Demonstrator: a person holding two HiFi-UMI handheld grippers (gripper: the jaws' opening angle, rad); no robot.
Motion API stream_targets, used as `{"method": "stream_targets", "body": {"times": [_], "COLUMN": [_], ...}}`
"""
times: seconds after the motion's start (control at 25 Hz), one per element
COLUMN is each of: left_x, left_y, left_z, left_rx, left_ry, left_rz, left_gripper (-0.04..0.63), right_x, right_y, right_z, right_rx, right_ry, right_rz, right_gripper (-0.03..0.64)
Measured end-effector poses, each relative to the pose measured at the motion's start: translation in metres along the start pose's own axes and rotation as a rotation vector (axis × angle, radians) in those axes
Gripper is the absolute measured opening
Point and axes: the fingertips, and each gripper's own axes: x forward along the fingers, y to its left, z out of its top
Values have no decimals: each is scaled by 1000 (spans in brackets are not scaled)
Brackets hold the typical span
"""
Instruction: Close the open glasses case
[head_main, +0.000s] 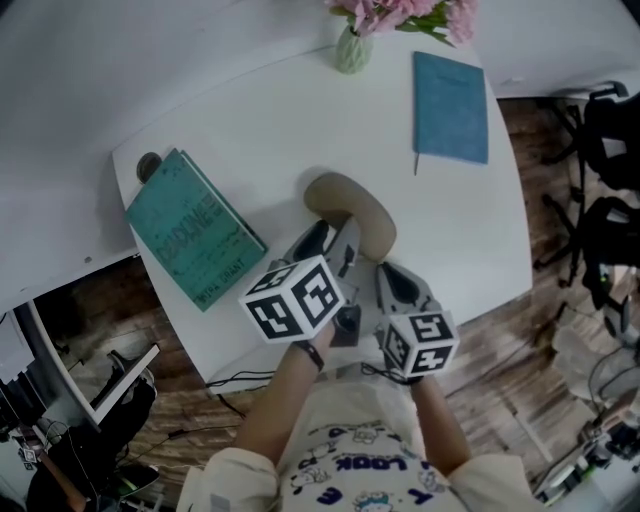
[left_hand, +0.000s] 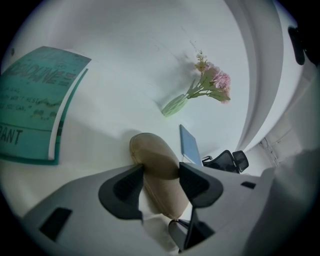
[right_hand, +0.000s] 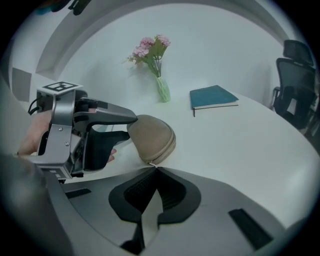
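The tan glasses case lies curved on the white table, its two halves together along the zip seam. My left gripper straddles the case's near part. In the left gripper view its pads press the case from both sides. My right gripper is just right of it, jaws shut. In the right gripper view its fingertips meet at the case's near corner on the small zipper pull. The left gripper shows there too, clamped over the case.
A teal book lies at the table's left, with a small round dark object behind it. A blue notebook lies at the back right and a green vase of pink flowers at the back. Black chairs stand off the right edge.
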Motion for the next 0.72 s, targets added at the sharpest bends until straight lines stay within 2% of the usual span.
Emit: {"method": "stream_targets", "body": {"times": [0.4, 0.6, 0.72], "left_x": [0, 0, 0], "left_y": [0, 0, 0], "left_z": [-1, 0, 0], "left_rx": [-16, -13, -6], "left_ry": [4, 1, 1], "left_rz": [-3, -1, 0], "left_gripper": [225, 227, 227], "right_x": [7, 8, 2], "right_y": [10, 12, 12], "right_z": [6, 10, 11], "right_rx": [-290, -334, -298], "right_ry": [57, 60, 58], "right_rz": [29, 40, 79], "right_gripper": [6, 5, 1]}}
